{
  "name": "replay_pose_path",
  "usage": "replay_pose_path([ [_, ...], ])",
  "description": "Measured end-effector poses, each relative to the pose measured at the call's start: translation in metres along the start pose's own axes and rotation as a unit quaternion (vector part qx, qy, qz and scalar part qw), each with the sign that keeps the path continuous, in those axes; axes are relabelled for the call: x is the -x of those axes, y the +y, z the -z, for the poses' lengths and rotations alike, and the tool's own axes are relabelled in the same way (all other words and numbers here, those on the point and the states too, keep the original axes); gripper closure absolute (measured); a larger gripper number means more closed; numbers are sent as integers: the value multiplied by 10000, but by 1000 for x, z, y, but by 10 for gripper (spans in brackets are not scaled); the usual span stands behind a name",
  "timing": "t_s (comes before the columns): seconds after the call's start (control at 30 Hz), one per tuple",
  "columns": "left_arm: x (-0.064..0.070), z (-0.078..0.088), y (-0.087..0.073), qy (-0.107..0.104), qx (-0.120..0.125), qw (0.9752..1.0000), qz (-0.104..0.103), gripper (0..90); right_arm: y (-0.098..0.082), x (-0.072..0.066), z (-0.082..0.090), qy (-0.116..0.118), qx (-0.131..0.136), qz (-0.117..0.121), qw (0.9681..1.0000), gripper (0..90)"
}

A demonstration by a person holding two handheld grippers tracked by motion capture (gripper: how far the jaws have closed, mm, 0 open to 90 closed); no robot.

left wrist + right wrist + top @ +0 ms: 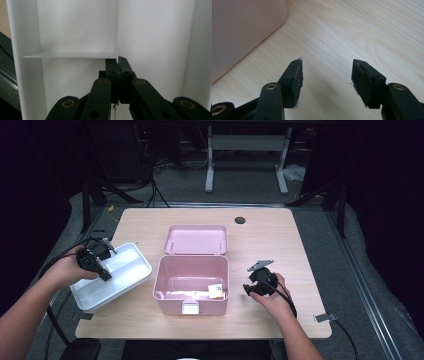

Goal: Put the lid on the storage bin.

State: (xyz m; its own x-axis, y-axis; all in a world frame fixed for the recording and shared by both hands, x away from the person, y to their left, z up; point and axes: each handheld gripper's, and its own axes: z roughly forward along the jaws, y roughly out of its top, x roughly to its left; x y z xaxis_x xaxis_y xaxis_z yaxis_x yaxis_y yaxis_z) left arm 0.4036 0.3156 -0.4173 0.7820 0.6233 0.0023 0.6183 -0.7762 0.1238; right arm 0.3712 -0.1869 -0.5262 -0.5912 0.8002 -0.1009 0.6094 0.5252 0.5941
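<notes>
A white divided tray (127, 270) lies at the table's left edge, partly over it. My left gripper (106, 276) is shut on the tray's thin inner divider (116, 30), with both jaws (118, 65) pressed together on its edge. An open pink box (192, 258) stands in the middle, its lid (196, 240) laid back behind it. A small white and orange packet (216, 291) lies inside at the front right. Right of the box, my right gripper (246, 289) stands open just above the bare wood (327, 75), nothing between its fingers. The box's pink wall (242, 30) is at its left.
The light wooden table (270, 240) has a dark round cable hole (240, 220) at the back. A small metal clip (322, 317) sticks out at the front right corner. Dark floor, cables and a desk frame (247, 155) lie beyond the table.
</notes>
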Motion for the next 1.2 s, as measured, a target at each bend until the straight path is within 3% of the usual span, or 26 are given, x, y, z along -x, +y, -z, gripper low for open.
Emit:
replay_pose_path([
  [0.57,13,28,24,50,153,9994,-308,894,0,1,1,23,86,-17,10000,423],
  [0.77,22,28,40,-28,177,9982,-567,894,0,0,0,13,53,-13,10000,423],
  [1.03,43,25,72,-138,324,9938,-1056,894,0,1,0,34,39,-26,10000,423],
  [1.17,60,22,93,-195,332,9903,-1337,894,0,1,1,41,-32,-1,10000,424],
  [1.2,63,21,98,-207,321,9891,-1419,894,-1,1,0,2,52,-22,10000,424],
])
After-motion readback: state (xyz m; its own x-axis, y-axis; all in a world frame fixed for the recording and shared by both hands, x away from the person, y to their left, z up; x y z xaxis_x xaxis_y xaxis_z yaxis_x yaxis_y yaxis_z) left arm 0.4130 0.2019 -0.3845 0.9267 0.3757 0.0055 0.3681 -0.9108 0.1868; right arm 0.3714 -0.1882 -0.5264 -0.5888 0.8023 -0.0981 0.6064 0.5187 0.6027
